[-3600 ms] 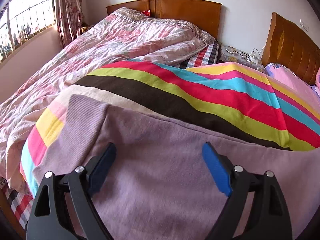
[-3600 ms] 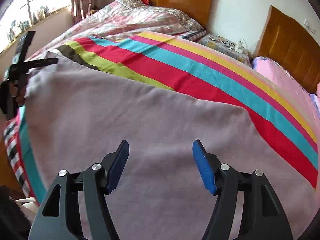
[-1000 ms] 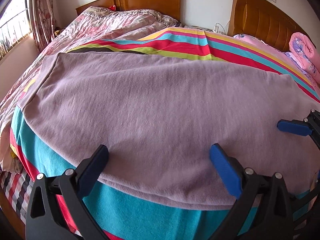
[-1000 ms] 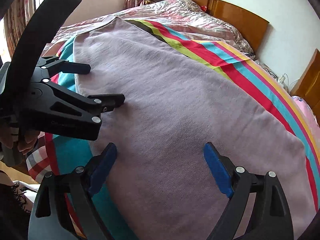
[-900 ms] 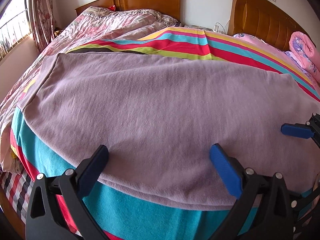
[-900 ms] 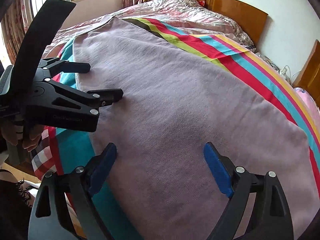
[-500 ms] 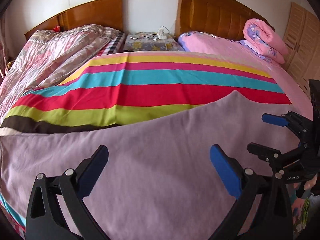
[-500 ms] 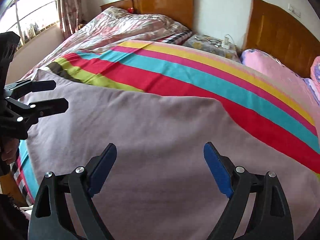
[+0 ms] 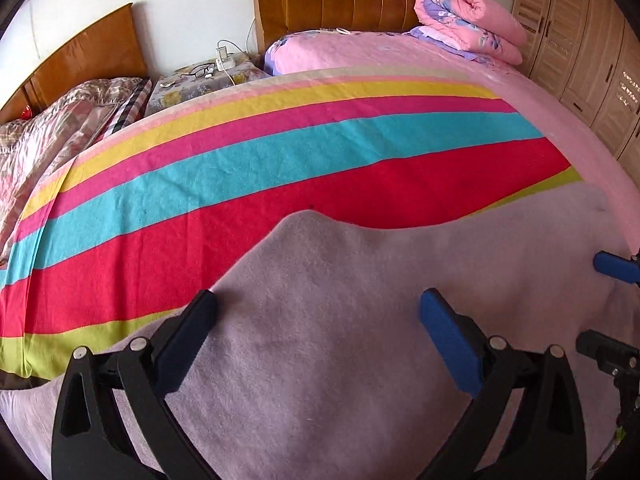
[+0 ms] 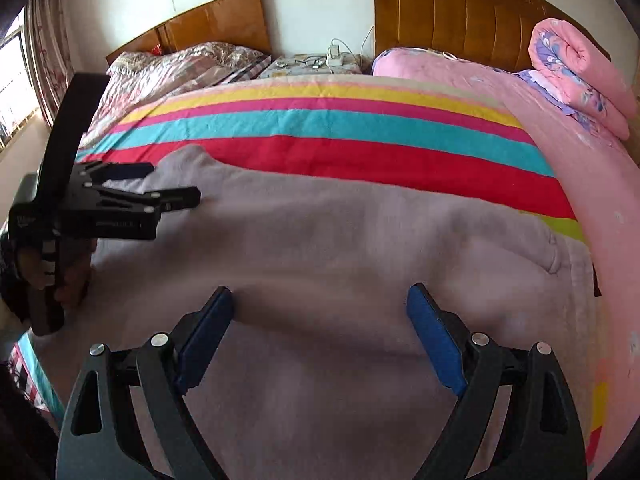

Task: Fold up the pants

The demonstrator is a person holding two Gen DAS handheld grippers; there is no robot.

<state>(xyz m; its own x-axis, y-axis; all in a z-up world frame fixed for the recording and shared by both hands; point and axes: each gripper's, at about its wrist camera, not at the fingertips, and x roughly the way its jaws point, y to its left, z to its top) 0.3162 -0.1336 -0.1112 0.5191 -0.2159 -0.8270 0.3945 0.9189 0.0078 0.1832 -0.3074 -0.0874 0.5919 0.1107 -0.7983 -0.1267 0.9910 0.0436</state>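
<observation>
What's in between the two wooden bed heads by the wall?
A small nightstand with a flowery cover stands between the left headboard and the right headboard. Glasses and a white charger lie on it, in both views.

The pants [image 10: 340, 248] were a soft, fuzzy mauve-grey knit garment, spread nearly flat across the lower half of both wrist views on top of a striped blanket. Their far edge ran unevenly, rising to a rounded hump at centre frame in the left wrist view [image 9: 308, 220] and at middle left in the right wrist view. At right of the right wrist view a thick folded edge showed, with shallow wrinkles nearby.
</observation>
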